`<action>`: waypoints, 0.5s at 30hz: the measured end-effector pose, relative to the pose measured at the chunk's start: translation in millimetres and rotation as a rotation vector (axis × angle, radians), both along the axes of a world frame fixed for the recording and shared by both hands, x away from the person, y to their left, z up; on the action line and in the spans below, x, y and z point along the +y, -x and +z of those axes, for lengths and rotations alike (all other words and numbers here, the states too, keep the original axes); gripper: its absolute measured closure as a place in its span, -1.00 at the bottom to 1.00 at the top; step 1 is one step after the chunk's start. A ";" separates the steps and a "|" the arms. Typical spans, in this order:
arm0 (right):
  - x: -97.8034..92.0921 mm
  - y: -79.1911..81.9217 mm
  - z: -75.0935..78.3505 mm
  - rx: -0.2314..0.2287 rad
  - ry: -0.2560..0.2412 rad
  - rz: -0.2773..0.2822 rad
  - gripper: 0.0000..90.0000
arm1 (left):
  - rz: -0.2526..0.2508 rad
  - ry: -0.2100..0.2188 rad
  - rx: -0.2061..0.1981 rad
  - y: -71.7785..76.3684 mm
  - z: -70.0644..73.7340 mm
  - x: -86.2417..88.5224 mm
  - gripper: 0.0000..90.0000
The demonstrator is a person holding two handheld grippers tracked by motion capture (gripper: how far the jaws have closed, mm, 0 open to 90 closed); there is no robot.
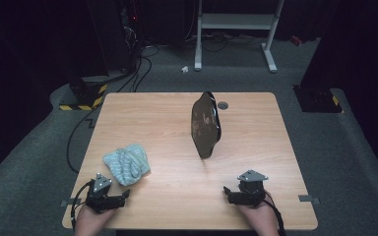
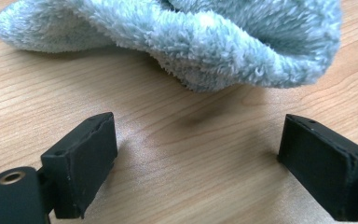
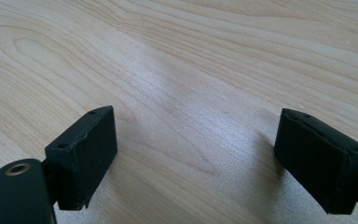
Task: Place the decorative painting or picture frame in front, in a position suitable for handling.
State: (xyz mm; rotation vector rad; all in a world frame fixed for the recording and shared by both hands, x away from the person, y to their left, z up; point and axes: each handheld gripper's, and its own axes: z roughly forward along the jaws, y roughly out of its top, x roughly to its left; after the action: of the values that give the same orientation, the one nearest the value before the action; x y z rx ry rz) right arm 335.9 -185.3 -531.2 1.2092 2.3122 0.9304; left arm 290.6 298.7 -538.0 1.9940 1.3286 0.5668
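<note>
I've got one fluffy cloth (image 1: 126,164) at 12 o'clock off my left tool (image 1: 126,193), one dark plate (image 1: 205,125) mid-desk (image 1: 256,147), both tools spread wide, right tool (image 1: 225,191) empty.

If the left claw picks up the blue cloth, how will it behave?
The cloth looks fluffy and crumpled, so it will probably hang floppy. It seems light. Its pile should grip well, though the open left claw may catch just one fold.
</note>
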 end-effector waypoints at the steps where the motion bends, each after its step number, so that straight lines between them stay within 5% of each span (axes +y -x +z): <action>1: 0.1 -0.2 0.0 0.000 0.000 0.001 -0.72 | 0.000 0.000 0.000 0.0 0.0 0.0 -0.75; 10: 0.4 1.7 3.6 -0.004 -0.020 0.001 -0.62 | 0.004 0.003 -0.001 0.0 0.0 0.1 -0.73; 15: 4.4 5.3 15.9 -0.057 -0.034 0.002 -0.62 | -0.013 0.000 0.002 -0.6 0.0 0.3 -0.75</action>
State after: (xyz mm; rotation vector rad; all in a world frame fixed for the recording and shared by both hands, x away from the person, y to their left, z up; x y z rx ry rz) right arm 330.7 -180.9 -515.3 1.1780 2.2628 0.9952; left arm 291.2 299.0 -538.0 2.0025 1.3154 0.5586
